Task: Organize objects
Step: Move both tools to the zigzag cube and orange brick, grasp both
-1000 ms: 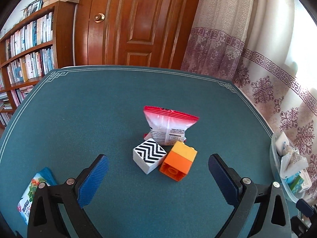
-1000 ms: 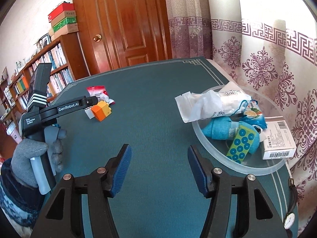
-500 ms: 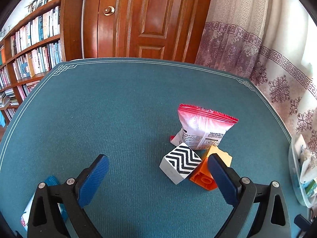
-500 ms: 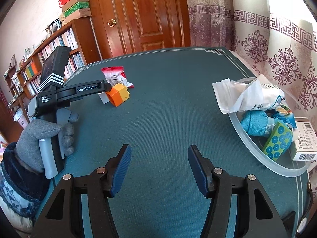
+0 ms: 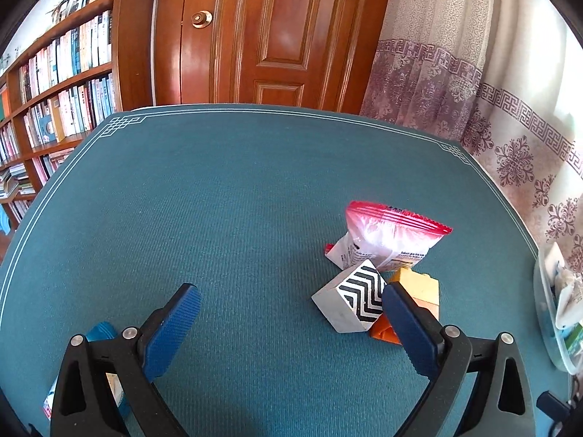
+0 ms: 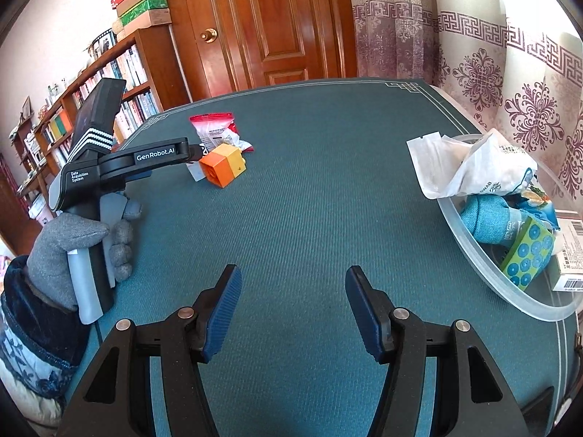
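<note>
**Desk:** On the green bench [image 5: 237, 200], where do the loose things lie?

**Photographer:** Clustered right of centre: a zigzag block [image 5: 355, 296] touching an orange brick [image 5: 419, 291], a snack packet [image 5: 386, 240] behind. Blocks look rigid and light, best pinched across flat sides; the packet looks soft and crinkly.

**Desk:** And each hand-held gripper?

**Photographer:** Left hand-held gripper [image 5: 288, 327] spread wide, empty, one pad overlapping the brick. Right hand-held gripper [image 6: 293, 307] parted, empty, near the bowl [image 6: 484, 266].

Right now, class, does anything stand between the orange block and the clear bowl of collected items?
Nothing visible does. In the right wrist view, bare green tabletop runs from the orange block to the clear bowl. The zigzag cube and snack packet sit on the block's far side.
</note>
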### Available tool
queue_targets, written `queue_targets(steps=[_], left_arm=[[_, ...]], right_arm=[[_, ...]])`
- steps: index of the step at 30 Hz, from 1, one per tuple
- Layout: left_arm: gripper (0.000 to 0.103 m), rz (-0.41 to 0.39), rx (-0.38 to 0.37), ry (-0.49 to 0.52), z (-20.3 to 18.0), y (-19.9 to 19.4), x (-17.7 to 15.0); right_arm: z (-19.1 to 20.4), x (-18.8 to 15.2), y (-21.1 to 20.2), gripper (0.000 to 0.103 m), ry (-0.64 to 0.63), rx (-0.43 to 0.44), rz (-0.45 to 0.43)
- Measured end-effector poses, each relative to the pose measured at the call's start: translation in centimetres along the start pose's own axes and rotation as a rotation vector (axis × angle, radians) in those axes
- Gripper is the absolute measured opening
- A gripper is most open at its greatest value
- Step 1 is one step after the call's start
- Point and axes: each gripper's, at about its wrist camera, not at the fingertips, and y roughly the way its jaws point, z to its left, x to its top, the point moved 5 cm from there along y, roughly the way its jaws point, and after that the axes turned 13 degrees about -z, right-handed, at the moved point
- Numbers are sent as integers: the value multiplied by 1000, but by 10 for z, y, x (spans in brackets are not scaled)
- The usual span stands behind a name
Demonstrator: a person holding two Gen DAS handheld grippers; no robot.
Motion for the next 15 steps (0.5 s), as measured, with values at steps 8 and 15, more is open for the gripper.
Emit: queue_targets(steps=[8, 15], left_arm=[[87, 34, -10, 75, -17, 11, -3], [51, 47, -63, 53, -18, 14, -6]], right_arm=[[6, -3, 3, 61, -11, 12, 10], [10, -1, 11, 61, -20, 19, 25]])
